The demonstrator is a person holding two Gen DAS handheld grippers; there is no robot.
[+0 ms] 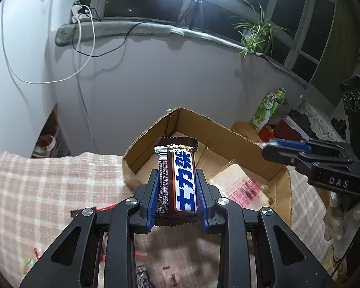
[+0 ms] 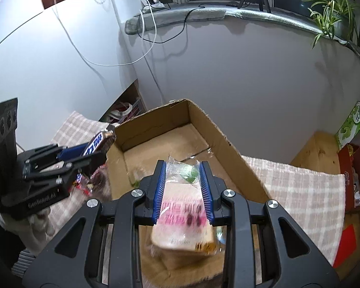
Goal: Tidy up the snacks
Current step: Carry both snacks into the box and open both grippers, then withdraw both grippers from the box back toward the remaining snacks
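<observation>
My left gripper (image 1: 177, 180) is shut on a brown chocolate bar (image 1: 180, 180) with a blue and white label, held above the near left edge of an open cardboard box (image 1: 228, 141). It also shows in the right wrist view (image 2: 100, 147) with the bar (image 2: 99, 142). My right gripper (image 2: 183, 182) stands over the box (image 2: 228, 141). A clear bread packet with pink print (image 2: 183, 216) lies between its fingers, blurred; the pads look slightly apart from it. From the left wrist view the right gripper (image 1: 271, 147) looks empty and a pink-printed packet (image 1: 242, 189) lies in the box.
A pink checked cloth (image 1: 48, 187) covers the table, with small wrapped sweets (image 1: 33, 261) on it near me. A green carton (image 1: 268, 110) and a red box (image 1: 276, 129) stand at the right. A wall and a window sill with cables and a plant (image 1: 254, 33) are behind.
</observation>
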